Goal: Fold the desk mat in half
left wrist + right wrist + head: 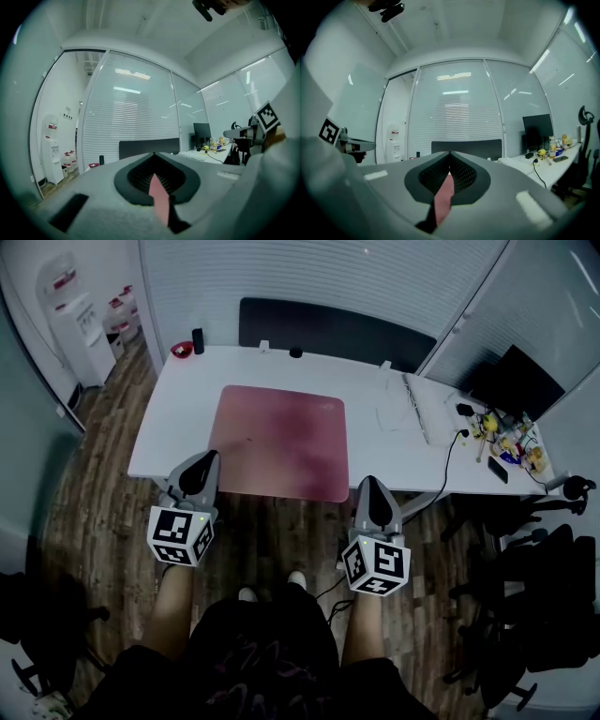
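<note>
A pink desk mat (278,442) lies flat on the white desk (183,395), its near edge at the desk's front edge. My left gripper (210,458) is at the mat's near left corner, shut on it. In the left gripper view a pink strip of mat (161,202) shows pinched between the closed jaws of the left gripper (154,176). My right gripper (368,483) is at the near right corner, also shut on the mat. The right gripper view shows the same pink strip (442,200) clamped in the right gripper (449,174). Both point level toward the desk.
On the desk's far left stand a red bowl (182,350) and a dark bottle (198,340). A keyboard (413,407), cables and small clutter (506,439) fill the right end. Office chairs (534,587) stand on the right, and a water dispenser (82,329) at the far left.
</note>
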The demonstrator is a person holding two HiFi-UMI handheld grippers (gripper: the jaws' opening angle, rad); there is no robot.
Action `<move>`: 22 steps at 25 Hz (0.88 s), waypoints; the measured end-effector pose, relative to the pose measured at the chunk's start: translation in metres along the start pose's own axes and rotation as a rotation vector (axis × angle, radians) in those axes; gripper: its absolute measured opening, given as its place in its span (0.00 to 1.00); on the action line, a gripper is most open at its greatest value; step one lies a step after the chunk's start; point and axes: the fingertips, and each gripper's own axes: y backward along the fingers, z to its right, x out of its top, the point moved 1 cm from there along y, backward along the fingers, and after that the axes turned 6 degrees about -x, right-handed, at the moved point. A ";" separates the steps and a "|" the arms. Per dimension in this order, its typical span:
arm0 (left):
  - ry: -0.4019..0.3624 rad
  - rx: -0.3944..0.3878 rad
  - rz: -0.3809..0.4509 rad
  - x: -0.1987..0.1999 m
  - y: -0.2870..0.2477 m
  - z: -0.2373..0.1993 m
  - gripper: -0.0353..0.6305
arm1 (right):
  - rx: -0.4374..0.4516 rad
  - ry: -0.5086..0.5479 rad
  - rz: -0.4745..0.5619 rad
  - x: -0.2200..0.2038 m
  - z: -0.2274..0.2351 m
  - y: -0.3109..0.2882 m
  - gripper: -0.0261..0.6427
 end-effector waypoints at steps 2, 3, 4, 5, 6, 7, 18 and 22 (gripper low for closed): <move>0.006 -0.002 -0.005 -0.005 -0.001 0.001 0.05 | -0.010 0.012 -0.002 -0.002 0.004 0.002 0.04; 0.006 -0.004 -0.008 -0.007 -0.002 0.002 0.05 | -0.014 0.015 -0.004 -0.004 0.006 0.002 0.04; 0.005 -0.007 -0.011 -0.009 -0.003 0.003 0.05 | -0.018 0.016 -0.007 -0.005 0.008 0.002 0.04; 0.004 -0.009 -0.013 -0.010 -0.005 0.003 0.05 | -0.022 0.016 -0.009 -0.006 0.010 0.001 0.04; 0.003 -0.011 -0.014 -0.010 -0.008 0.003 0.05 | -0.025 0.017 -0.011 -0.006 0.012 -0.001 0.04; 0.004 -0.013 -0.014 -0.010 -0.011 0.003 0.05 | -0.027 0.019 -0.013 -0.007 0.014 -0.003 0.04; -0.001 -0.020 -0.082 -0.034 -0.066 0.000 0.05 | -0.021 0.009 -0.046 -0.024 0.043 -0.052 0.04; -0.004 -0.003 -0.113 -0.042 -0.092 -0.007 0.05 | -0.008 0.007 -0.070 -0.036 0.057 -0.083 0.04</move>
